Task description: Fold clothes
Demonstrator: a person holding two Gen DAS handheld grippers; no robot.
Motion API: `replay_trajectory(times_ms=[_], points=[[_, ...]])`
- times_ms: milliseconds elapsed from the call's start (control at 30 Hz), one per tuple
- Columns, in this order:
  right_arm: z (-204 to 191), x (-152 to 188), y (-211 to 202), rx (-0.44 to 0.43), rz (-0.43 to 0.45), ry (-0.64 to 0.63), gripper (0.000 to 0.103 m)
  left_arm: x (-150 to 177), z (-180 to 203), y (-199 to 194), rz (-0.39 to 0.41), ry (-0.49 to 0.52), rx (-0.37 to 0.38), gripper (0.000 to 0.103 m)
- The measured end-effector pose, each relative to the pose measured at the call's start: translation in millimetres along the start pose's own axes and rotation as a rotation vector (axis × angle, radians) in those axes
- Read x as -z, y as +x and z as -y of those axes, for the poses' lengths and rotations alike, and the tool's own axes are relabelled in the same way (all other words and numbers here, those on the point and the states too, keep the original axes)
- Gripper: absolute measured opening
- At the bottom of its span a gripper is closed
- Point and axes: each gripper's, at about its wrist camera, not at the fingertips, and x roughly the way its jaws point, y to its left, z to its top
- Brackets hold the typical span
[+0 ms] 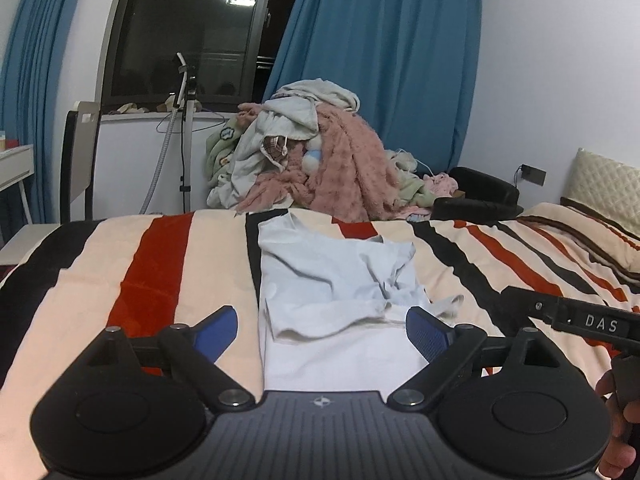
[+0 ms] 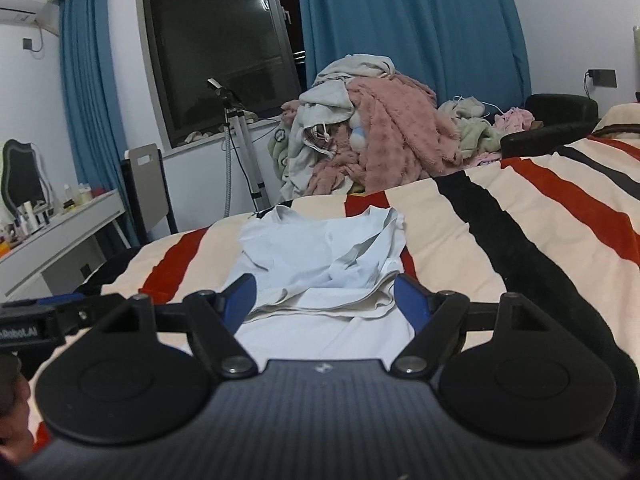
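Blue curtains (image 1: 384,80) and a dark window (image 2: 216,44) fill the top of both views, above a heap of pink and grey laundry (image 1: 320,152) at the far edge of the bed. Across the middle spreads a cream blanket with red and black stripes (image 1: 160,272), and on it, at frame centre, lies a pale blue shirt (image 1: 332,276) partly folded, its crumpled upper part lying over the smooth lower panel. At the bottom of the left wrist view the left gripper (image 1: 322,328) holds its blue-padded jaws spread wide over the shirt's near part, gripping nothing. Likewise the right gripper (image 2: 325,300) hangs agape above the same shirt, empty.
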Motion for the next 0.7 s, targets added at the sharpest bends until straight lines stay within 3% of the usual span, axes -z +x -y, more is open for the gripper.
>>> replay_trajectory(times_ms=[200,500,600,700], points=[[-9.2,4.5,-6.0,0.009,0.02,-0.06,0.077,8.3,-1.5,-4.5,-0.031,-0.031,0.001,0.093],[-7.7,10.5,4.4,0.028,0.003,-0.056,0.077,53.1,-42.2,39.3,-0.343,-0.468,0.113,0.093],[-5.9,13.1,8.2,0.045,-0.006,-0.047,0.077,70.2,-64.1,54.2,-0.408,-0.671,0.188,0.093],[-4.1,15.8,11.9,0.061,-0.015,-0.039,0.077,82.4,-76.5,66.7,-0.413,-0.799,0.217,0.091]])
